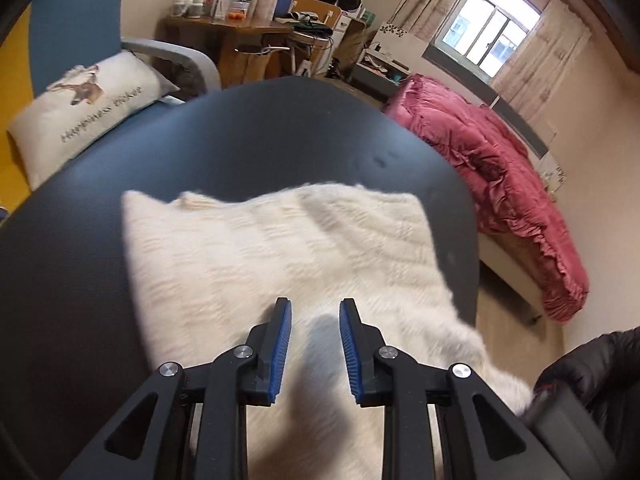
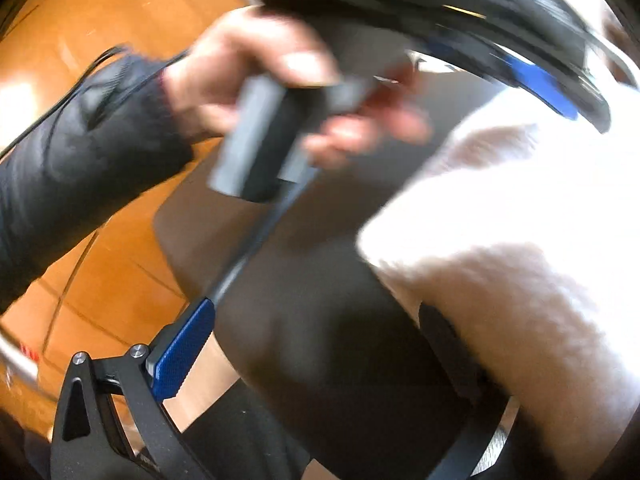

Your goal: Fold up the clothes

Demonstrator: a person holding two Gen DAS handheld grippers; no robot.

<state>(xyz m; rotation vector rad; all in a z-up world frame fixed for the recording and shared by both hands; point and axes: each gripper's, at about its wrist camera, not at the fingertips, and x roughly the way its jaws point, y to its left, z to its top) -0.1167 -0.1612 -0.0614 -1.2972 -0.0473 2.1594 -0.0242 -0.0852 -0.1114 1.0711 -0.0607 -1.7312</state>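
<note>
Flanking the dark table (image 1: 80,264): pillow (image 1: 88,100), pink quilt (image 1: 500,184); sweater (image 1: 248,256) beneath left tool (image 1: 315,312), jaws apart, empty.

Sweater (image 1: 280,248) flat on table (image 1: 240,136)

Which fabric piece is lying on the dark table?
The fluffy white garment, right ahead of the left tool. The pink quilt is on the bed, the printed pillow on the blue chair.

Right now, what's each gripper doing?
Left gripper: open, empty, above the white sweater.
Right gripper: cannot tell; only one finger visible.
</note>
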